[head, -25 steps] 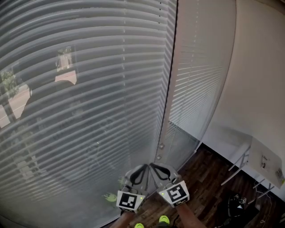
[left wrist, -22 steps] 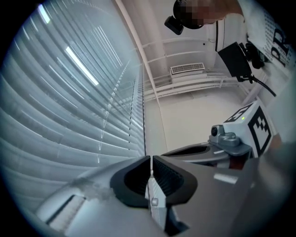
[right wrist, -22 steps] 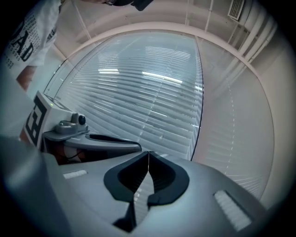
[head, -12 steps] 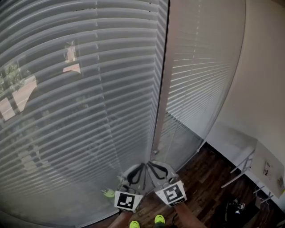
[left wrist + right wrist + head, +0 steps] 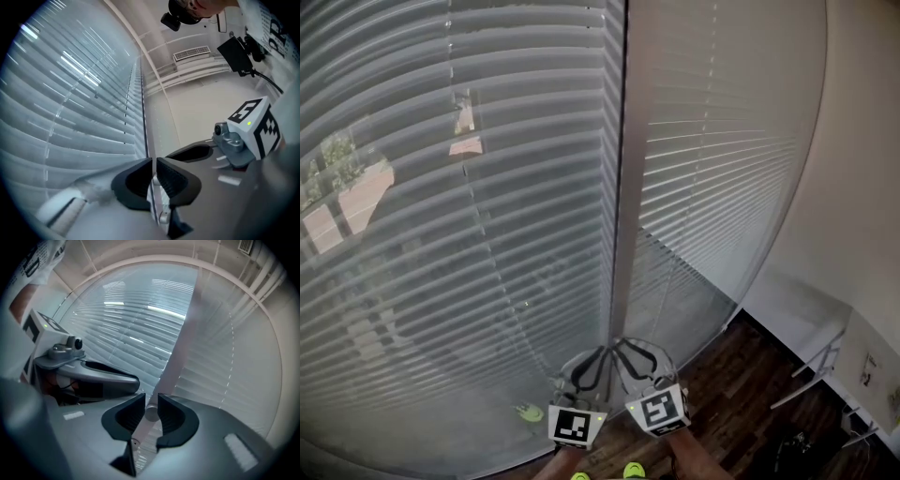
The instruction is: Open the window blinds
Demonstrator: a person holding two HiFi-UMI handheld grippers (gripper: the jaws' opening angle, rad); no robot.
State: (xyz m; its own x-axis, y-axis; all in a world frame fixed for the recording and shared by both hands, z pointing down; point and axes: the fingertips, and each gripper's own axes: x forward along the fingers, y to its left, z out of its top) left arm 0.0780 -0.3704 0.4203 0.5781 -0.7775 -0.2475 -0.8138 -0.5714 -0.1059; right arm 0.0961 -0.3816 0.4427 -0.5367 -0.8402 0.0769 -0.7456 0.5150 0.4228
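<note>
Soft daylight through blinds (image 5: 487, 234), fisheye bending, blurred edges.

Two blinds (image 5: 422, 262) (image 5: 722, 159), two hand-held grippers (image 5: 598, 352) (image 5: 624, 349)

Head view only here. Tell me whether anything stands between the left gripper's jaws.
Observer: Yes. A thin pale cord runs through the gap of the left gripper, whose jaws are opening.
Operator: Now check the right gripper.
Observer: The right gripper is opening too, with a small round knob in its gap.
Operator: Look up past my frame and report.
Observer: A slotted vent sits high on the wall, beyond the top of the blinds.
</note>
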